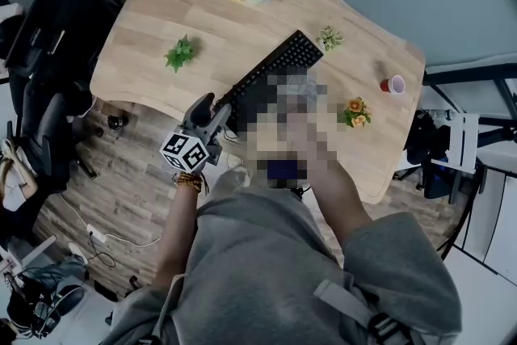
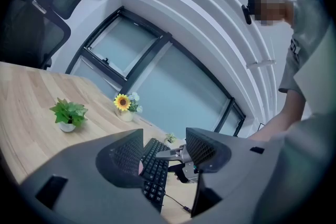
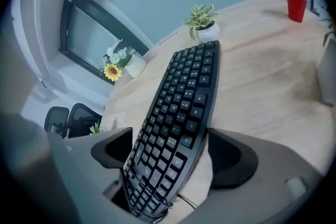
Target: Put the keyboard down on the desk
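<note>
Keyboard [image 3: 178, 113]: black, tilted over the desk [image 1: 161, 28], running 7 to 1 o'clock, far end by a small plant [image 3: 202, 21]
Right claw [image 3: 170, 147]: closed across its near end
Left claw [image 2: 163, 152]: jaws apart, straddling the keyboard, seemingly unclamped
Handling: probably light, stiff, smooth plastic; grip the long edges, mind the cable [image 3: 185, 200]

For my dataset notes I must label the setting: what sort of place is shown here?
Most likely an office or a similar workroom. It shows a wooden desk, a black keyboard, black office chairs beside the desk, and a glazed wall with dark frames behind it.
</note>
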Tool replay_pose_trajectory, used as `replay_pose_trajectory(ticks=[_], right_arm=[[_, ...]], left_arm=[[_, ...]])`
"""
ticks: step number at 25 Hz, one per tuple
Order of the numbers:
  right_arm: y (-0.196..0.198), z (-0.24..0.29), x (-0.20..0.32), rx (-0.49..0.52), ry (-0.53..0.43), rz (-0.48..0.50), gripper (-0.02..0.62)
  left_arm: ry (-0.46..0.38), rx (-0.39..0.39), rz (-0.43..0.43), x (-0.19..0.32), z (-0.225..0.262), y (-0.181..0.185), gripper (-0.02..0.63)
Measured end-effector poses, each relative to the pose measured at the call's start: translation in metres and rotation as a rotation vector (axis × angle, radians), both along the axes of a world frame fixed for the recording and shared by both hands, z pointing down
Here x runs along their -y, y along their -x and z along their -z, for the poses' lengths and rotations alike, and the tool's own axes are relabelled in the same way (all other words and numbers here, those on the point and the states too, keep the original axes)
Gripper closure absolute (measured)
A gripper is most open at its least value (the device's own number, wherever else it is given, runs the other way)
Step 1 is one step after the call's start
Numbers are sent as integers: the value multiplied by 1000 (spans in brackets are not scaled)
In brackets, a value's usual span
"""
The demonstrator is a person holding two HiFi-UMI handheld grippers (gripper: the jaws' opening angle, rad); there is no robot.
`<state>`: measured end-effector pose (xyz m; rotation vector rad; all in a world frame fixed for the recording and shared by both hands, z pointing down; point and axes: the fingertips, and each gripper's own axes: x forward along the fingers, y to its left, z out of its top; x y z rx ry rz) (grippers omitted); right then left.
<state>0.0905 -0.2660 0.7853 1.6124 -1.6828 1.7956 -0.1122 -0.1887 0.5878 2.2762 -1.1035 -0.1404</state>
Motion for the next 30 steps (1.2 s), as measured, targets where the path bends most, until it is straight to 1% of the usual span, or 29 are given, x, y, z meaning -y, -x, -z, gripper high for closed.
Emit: replay_pose_trajectory(ticks=[4,8,13,20,25,30], right_arm=[[-8,9,7,2,-19,-14,149],[-13,20,11,-10,-40,-8,149],[-13,38,18,-33,-90,23,149],[-9,78,35,-83,-198,82,149],[-2,116,44,-116,-290,119,149],[6,157,48,-130,-384,137,149]], left_arm=[[-5,1,-9,0,0,-3,348],[-15,19,-29,0,3,-9,348],[-24,53,-51,6,6,-14,350],[-43,161,-37,25,18,-17,350],[-94,243,-25,35,37,-20,350],[-141,285,-17,39,57,-25,350]])
